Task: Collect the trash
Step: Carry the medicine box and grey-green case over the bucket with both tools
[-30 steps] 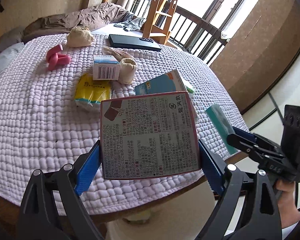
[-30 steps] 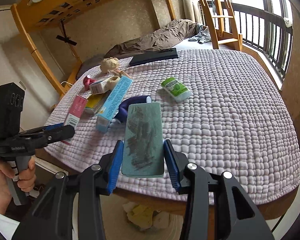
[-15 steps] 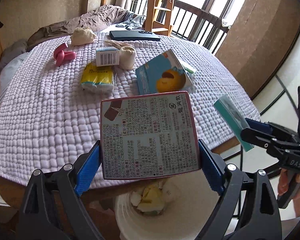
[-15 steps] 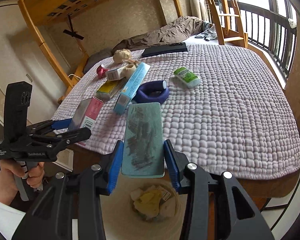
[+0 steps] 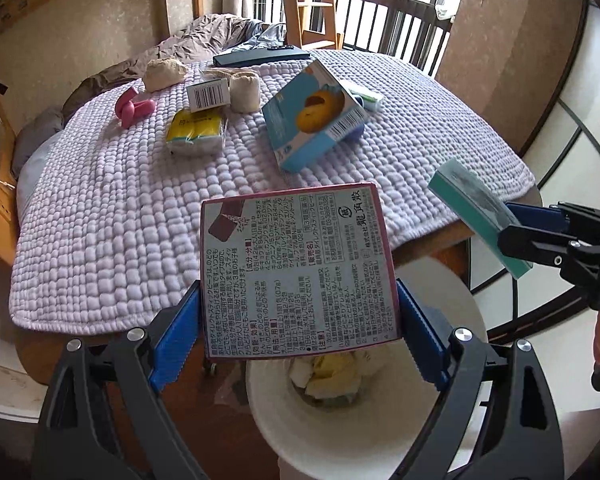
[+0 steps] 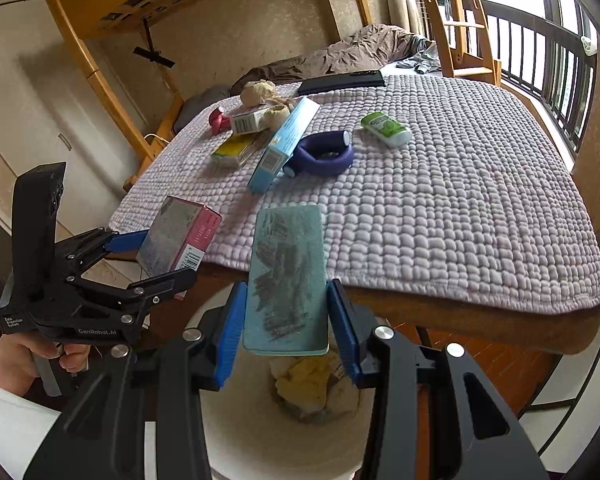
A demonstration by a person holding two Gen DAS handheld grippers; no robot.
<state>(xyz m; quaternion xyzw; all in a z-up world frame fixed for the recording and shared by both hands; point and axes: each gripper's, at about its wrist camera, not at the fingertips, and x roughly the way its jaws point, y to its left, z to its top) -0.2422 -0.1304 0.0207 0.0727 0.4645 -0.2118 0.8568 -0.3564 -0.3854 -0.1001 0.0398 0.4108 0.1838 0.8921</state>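
The left gripper (image 5: 300,320) clamps a flat pink-edged cardboard box printed with Japanese text (image 5: 298,270) between its blue-padded fingers (image 5: 176,344), holding it upright above the white round waste bin (image 5: 364,436), whose bottom holds crumpled yellow and white trash (image 5: 328,372). Just to its right, the right gripper (image 6: 286,330) grips a slim teal box with a scuffed grey face (image 6: 286,280) by its long edges, its blue pads (image 6: 230,334) pressed to both sides, also poised over the same bin (image 6: 260,440) beside the bed's edge. In the right wrist view, the left gripper (image 6: 156,256) is in a bare hand (image 6: 24,360) and the pink box (image 6: 178,240) hangs just off the mattress corner. Behind both tools spreads a lilac quilted bedspread (image 5: 100,216) still carrying several items: a light blue carton with an orange picture (image 5: 314,120) tilted against a purple ring-shaped object (image 6: 324,154), a yellow packet (image 5: 196,130), a small white box with a barcode (image 5: 208,96), a beige roll of twine (image 5: 244,92), a pink plastic piece (image 5: 134,106), a tan lumpy bundle (image 5: 164,72), a green-and-white tube (image 6: 386,128) and a flat black case (image 5: 260,56). Rumpled brown bedding (image 6: 360,50) lies at the far end, under a wooden bunk frame (image 6: 100,12) with a ladder (image 5: 312,4) beside the railed window.
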